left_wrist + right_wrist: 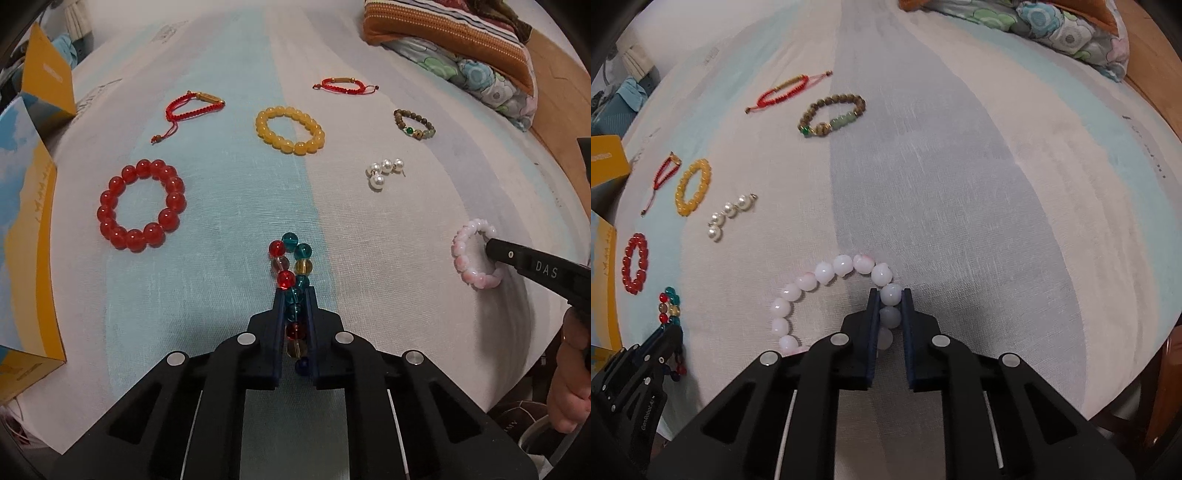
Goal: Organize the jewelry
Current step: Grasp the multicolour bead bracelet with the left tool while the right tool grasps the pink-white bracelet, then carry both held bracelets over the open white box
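Little of the sorting is being shown as finished: every piece is still lying spread on the striped cloth (229, 206), and no tray or box for jewelry can be made out, so the whole task is being judged as barely begun. Two bracelets are being gripped at once. The left gripper (294, 295) is being pressed together on the multicoloured glass bracelet (291, 258), near the cloth's near edge, its loop squeezed long and narrow so that red, teal and amber beads are being pinched in a double row. The right gripper (890, 295) is being closed on the pink-white bracelet (827, 273), toward the near right corner, with one pale bead held between the pads and the rest curving away on the cloth.

Further toward the far edge, the red bead bracelet (142, 205), the yellow bead bracelet (290, 129), two red cord bracelets (194, 105), the brown bead bracelet (413, 123) and the pearl earrings (384, 171) are being left untouched, well apart from one another.
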Action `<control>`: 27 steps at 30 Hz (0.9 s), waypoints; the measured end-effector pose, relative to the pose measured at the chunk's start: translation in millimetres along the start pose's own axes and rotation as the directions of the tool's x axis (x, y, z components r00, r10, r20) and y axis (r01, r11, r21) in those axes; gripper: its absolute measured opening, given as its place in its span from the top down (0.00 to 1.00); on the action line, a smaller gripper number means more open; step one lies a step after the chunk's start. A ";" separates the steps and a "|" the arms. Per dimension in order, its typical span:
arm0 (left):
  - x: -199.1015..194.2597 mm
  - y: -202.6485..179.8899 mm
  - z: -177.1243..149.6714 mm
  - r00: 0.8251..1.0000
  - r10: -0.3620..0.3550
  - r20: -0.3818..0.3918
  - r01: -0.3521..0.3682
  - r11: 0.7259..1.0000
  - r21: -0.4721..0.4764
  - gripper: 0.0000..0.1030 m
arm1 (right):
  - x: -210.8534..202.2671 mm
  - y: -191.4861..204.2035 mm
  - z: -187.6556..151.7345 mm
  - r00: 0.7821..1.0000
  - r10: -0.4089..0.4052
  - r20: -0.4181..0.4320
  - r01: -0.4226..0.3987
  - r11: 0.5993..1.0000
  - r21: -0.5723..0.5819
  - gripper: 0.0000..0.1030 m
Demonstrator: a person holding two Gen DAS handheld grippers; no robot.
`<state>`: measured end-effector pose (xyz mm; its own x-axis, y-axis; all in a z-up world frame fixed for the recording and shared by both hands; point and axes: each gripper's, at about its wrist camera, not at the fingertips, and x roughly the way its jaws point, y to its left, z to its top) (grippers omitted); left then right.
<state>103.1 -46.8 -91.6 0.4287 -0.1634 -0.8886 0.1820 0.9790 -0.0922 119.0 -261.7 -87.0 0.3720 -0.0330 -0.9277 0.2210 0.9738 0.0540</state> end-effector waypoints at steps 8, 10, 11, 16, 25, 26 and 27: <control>-10.8 0.2 -0.6 1.000 -0.020 0.024 0.021 1.000 -0.006 0.91 | -20.5 -2.1 -6.0 0.997 0.049 0.059 -0.049 0.999 -0.006 0.90; -13.7 0.5 0.4 0.999 -0.029 0.032 0.029 1.000 -0.007 0.91 | -22.6 -0.7 -4.8 0.996 0.061 0.071 -0.061 0.998 -0.009 0.90; -15.9 0.2 0.5 0.999 -0.031 0.035 0.031 0.999 -0.005 0.91 | -24.5 -0.1 -4.6 0.995 0.069 0.078 -0.068 0.998 -0.011 0.90; -28.9 -1.0 2.4 0.998 -0.027 0.056 0.028 1.000 -0.013 0.91 | -39.8 2.5 -8.3 0.989 0.100 0.109 -0.097 0.995 -0.031 0.90; -57.9 6.1 9.6 0.995 0.024 0.093 -0.023 1.000 -0.011 0.91 | -65.8 16.2 -5.4 0.986 0.081 0.146 -0.075 0.996 -0.044 0.90; -62.1 8.4 10.4 0.995 0.024 0.098 -0.023 1.000 -0.012 0.91 | -68.1 18.3 -4.9 0.986 0.074 0.149 -0.068 0.997 -0.047 0.90; -65.9 10.6 11.1 0.994 0.023 0.104 -0.022 1.000 -0.012 0.91 | -70.4 20.3 -4.2 0.986 0.071 0.150 -0.065 0.997 -0.049 0.90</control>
<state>86.5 -27.0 -29.0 0.5223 -0.1526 -0.8390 0.1618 0.9837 -0.0781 93.5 -238.7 -22.2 0.5175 0.0033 -0.8557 0.1521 0.9837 0.0958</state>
